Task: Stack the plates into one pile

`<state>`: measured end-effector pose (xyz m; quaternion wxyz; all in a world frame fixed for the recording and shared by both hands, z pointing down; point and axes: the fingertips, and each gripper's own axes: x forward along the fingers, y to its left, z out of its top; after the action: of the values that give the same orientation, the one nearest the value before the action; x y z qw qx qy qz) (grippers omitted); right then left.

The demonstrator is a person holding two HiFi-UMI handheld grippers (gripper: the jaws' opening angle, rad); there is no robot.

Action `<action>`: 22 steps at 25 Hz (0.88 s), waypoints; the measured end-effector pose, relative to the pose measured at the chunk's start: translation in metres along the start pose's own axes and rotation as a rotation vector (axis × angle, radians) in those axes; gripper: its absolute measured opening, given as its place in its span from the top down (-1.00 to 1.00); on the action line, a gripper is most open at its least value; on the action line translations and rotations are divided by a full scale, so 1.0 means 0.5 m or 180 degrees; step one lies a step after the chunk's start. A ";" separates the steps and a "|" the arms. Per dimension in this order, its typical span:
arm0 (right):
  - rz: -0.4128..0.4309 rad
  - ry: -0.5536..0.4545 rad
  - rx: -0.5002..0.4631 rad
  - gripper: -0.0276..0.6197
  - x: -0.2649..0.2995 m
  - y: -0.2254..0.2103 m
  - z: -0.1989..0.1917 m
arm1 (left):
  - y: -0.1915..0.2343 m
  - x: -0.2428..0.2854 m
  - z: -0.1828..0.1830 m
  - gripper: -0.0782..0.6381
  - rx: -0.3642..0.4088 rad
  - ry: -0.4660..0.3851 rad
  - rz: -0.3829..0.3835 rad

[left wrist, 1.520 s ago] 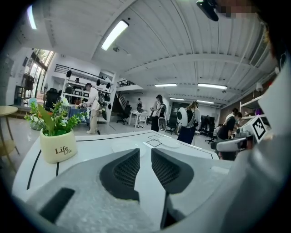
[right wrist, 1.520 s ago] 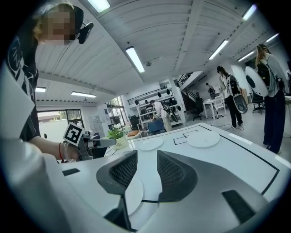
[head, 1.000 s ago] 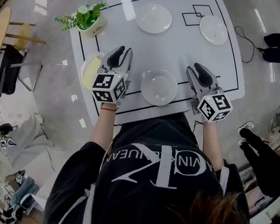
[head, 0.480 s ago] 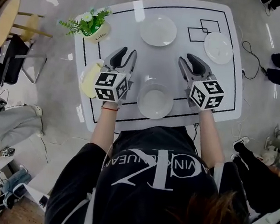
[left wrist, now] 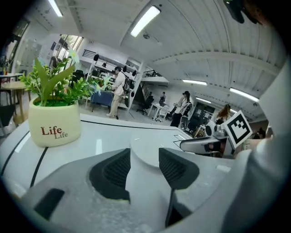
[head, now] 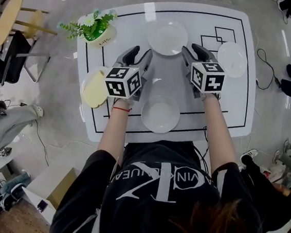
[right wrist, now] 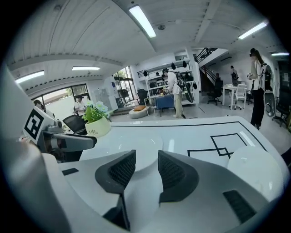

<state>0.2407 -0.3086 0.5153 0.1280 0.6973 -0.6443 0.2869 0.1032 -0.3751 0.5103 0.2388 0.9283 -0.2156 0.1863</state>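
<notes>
Even, bright indoor light throughout. Source: long ceiling strip lamps, seen overhead in both gripper views and slightly blown out. Head view: the glossy white desk shows a pale reflected streak near its far edge; the polished grey floor carries white glare patches. Shadows faint and soft-edged. White round plates low in contrast against the desk. Gripper views: heavy barrel distortion, black corners, nearest foreground soft, background sharp.
</notes>
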 end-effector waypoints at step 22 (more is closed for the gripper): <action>-0.0104 0.0587 -0.0038 0.45 0.106 -0.041 -0.007 | 0.025 0.138 -0.015 0.36 0.0010 0.0901 0.0356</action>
<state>0.2600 -0.3477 0.5517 0.1956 0.6776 -0.6199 0.3439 0.1530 -0.4023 0.5520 0.2546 0.8797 -0.2309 0.3287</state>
